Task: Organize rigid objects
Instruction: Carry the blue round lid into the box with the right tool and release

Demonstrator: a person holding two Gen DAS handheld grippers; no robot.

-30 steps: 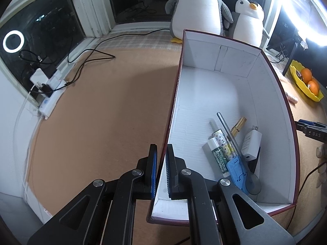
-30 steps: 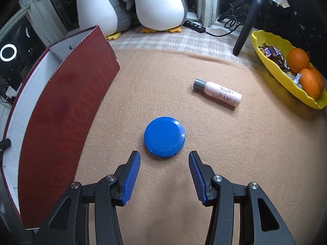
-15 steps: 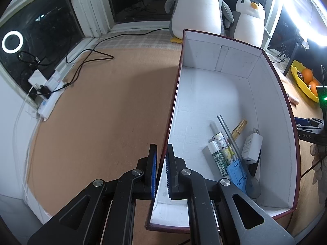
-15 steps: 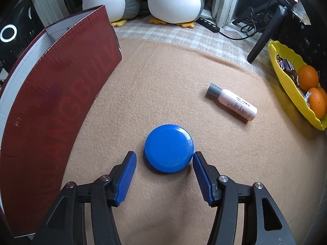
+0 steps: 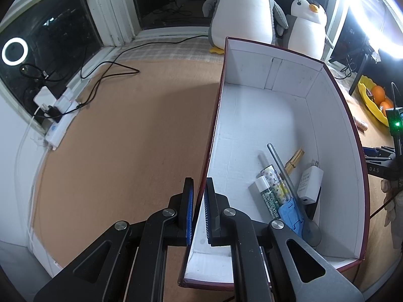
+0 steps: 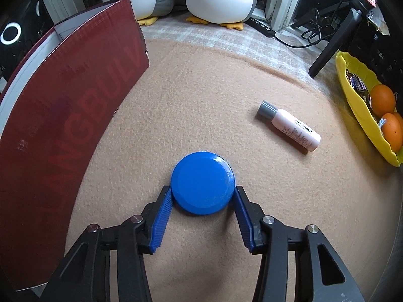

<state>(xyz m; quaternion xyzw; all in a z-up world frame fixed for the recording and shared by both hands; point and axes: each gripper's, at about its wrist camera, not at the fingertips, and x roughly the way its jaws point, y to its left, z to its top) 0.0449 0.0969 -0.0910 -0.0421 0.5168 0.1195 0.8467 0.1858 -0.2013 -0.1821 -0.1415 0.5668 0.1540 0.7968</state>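
Red box held by one gripper, blue disc between the other's fingers

The left gripper (image 5: 199, 214) clamps the red box (image 5: 289, 115) wall. The right gripper (image 6: 202, 203), just closing, pinches the blue disc (image 6: 202, 182), flat on the blanket (image 6: 214, 95); the pink bottle (image 6: 289, 128) lies diagonally, cap toward the box.

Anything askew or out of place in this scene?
Nothing damaged or spilled. The pink bottle lies on its side on the blanket, outside the box. The box's near left wall is pinched by the left gripper. The blue disc sits flat between the right gripper pads.
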